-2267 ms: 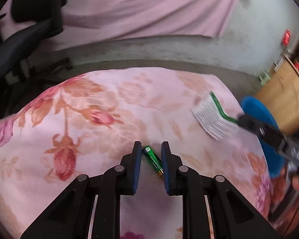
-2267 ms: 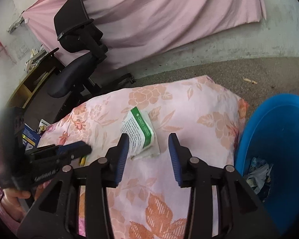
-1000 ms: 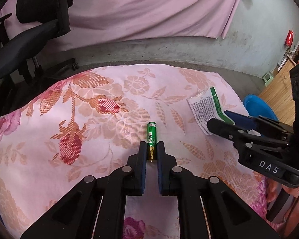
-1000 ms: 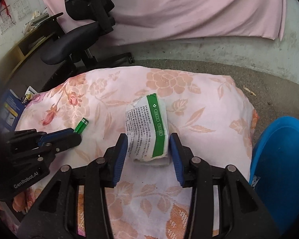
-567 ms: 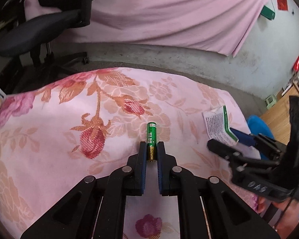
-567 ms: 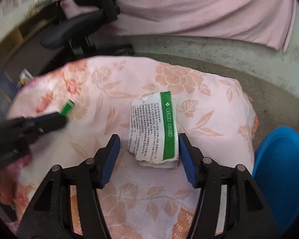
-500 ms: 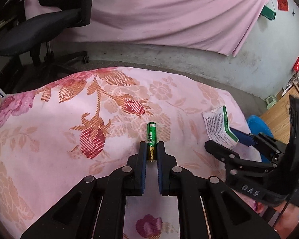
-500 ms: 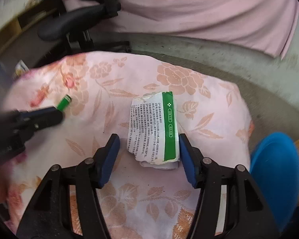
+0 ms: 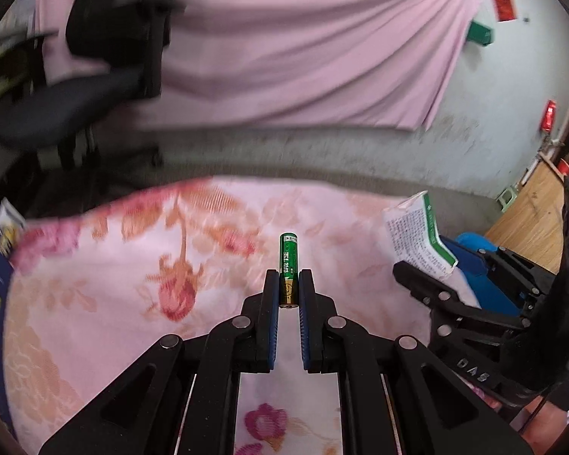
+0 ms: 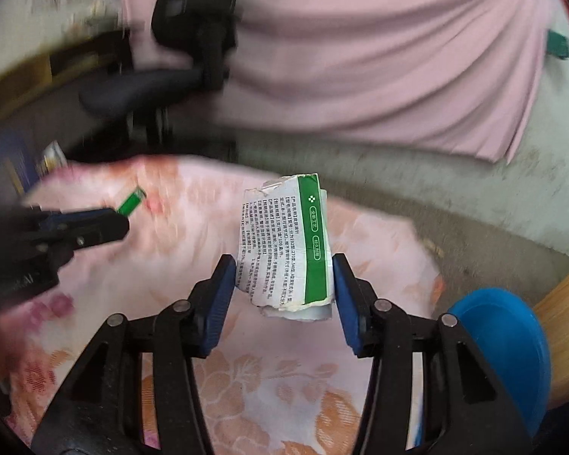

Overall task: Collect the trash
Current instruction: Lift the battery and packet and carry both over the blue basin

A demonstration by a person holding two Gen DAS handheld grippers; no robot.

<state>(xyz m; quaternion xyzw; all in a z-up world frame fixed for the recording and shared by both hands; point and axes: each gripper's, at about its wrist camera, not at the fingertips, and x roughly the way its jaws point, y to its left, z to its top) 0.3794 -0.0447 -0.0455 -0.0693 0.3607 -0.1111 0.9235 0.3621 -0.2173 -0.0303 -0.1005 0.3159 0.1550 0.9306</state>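
— What have you got in your left gripper [image 9: 288, 292]?

— My fingers are clamped on the gold base of a small green cylindrical battery [image 9: 288, 261]. It points to twelve o'clock, its green end sticking out past my tips, above the pink floral cloth [image 9: 106, 303].

— And the right one?

— My right gripper [image 10: 282, 284] is pinched on a crumpled white paper packet with a green stripe and printed text [image 10: 284, 242], one blue pad against each side edge. The packet stands up toward twelve o'clock, lifted off the cloth.

— Where is the bin?

— A round blue plastic bin [image 10: 512, 345] sits at about four o'clock in the right wrist view, beside the cloth's edge. A black office chair [image 10: 178, 57] is blurred at eleven o'clock.
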